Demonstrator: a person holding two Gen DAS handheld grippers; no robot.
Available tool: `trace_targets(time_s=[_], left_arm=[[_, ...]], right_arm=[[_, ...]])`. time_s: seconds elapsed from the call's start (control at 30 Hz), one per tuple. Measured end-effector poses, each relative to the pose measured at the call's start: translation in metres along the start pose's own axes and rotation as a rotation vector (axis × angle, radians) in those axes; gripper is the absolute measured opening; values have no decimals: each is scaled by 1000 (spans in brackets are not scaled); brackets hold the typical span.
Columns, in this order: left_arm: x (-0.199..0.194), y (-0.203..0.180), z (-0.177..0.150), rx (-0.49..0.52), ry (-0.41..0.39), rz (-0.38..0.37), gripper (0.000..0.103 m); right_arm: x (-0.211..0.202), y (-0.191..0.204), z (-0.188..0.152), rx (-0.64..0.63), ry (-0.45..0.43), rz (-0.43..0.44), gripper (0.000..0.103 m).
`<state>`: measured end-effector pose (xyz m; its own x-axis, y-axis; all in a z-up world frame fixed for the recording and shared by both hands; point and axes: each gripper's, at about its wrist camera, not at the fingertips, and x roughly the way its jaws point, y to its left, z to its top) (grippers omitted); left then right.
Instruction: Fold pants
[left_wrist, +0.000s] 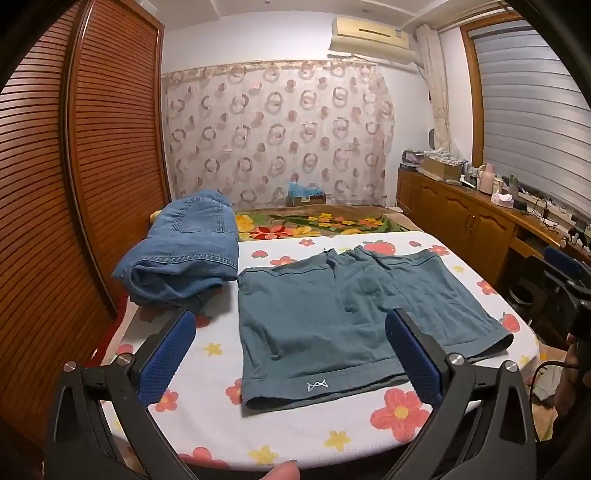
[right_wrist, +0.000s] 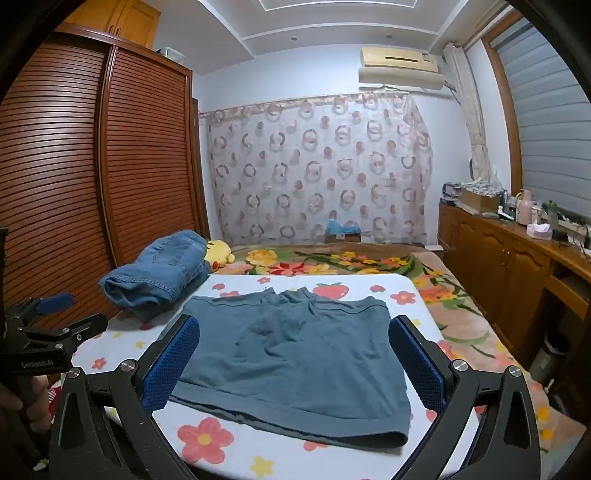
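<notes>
A pair of teal shorts (left_wrist: 332, 310) lies flat on a white flower-print board (left_wrist: 207, 417), leg hems toward me, waistband at the far side. It also shows in the right wrist view (right_wrist: 303, 354). My left gripper (left_wrist: 290, 354) is open and empty, held above the near hem of the left leg. My right gripper (right_wrist: 295, 363) is open and empty above the near part of the right leg. The left gripper also shows at the left edge of the right wrist view (right_wrist: 55, 314).
Folded blue jeans (left_wrist: 184, 251) lie at the board's far left corner, next to a yellow plush toy (right_wrist: 219, 253). A floral blanket (left_wrist: 317, 221) covers the bed behind. A slatted wardrobe (left_wrist: 74, 184) stands left, a wooden cabinet (left_wrist: 461, 218) with clutter right.
</notes>
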<state>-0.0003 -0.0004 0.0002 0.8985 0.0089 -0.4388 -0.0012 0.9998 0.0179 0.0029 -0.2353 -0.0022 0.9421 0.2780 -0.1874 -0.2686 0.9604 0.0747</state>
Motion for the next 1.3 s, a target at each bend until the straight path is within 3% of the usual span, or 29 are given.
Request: trace_targets(time_s=[1.3], left_arm=[[0,0,0,1,-4,-1,103]], right_arm=[[3,0,1,-23,11,-3,102]])
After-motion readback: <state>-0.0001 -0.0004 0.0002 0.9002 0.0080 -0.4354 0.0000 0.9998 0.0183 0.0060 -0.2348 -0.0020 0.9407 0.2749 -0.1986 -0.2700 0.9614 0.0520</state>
